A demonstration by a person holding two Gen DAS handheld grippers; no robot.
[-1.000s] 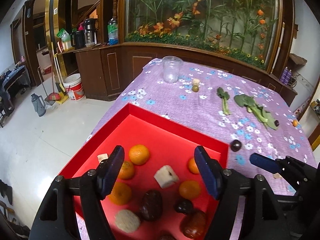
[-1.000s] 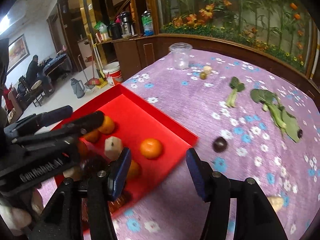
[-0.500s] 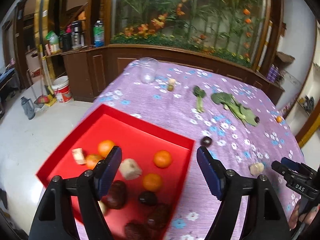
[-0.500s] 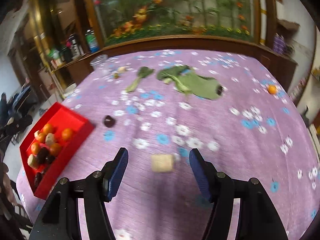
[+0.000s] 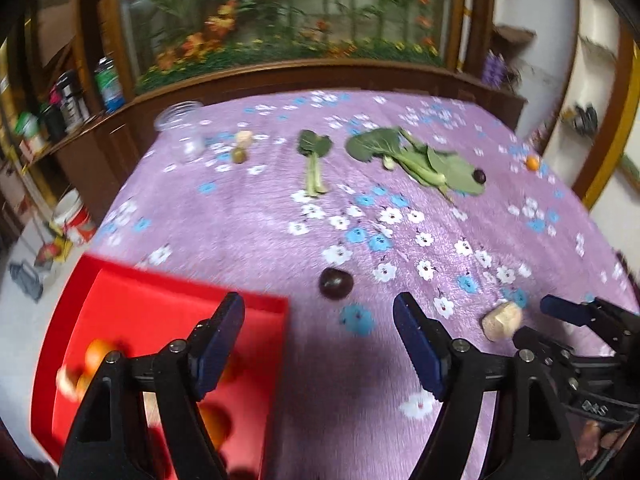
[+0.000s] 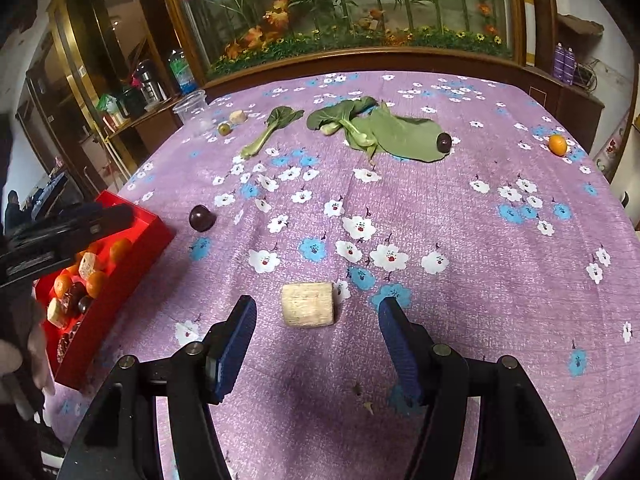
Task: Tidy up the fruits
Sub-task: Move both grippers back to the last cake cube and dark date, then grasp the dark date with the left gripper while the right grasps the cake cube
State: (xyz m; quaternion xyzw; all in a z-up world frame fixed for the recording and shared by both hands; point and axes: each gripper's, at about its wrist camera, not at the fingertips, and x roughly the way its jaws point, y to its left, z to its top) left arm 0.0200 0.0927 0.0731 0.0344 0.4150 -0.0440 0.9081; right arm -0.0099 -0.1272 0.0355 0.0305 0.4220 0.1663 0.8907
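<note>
A red tray (image 6: 132, 256) at the table's left edge holds several oranges and dark fruits; it also shows in the left wrist view (image 5: 168, 320). A dark plum (image 5: 335, 282) lies on the purple cloth just ahead of my open, empty left gripper (image 5: 318, 336); it also shows in the right wrist view (image 6: 202, 218). A pale cut fruit chunk (image 6: 307, 304) lies just ahead of my open, empty right gripper (image 6: 314, 340); in the left wrist view (image 5: 502, 320) it lies beside the right gripper's fingers.
Leafy greens (image 6: 384, 128) lie mid-table with a second dark plum (image 6: 444, 143) on them. A small orange (image 6: 557, 144) sits far right. A clear jar (image 6: 192, 108), a green fruit (image 6: 225, 129) and a pale chunk (image 6: 238, 116) stand far left. The left gripper (image 6: 60, 232) hovers over the tray.
Both grippers have swung right, away from the red tray. The right gripper has come closer to the pale chunk. The left gripper now faces the dark plum instead of the tray.
</note>
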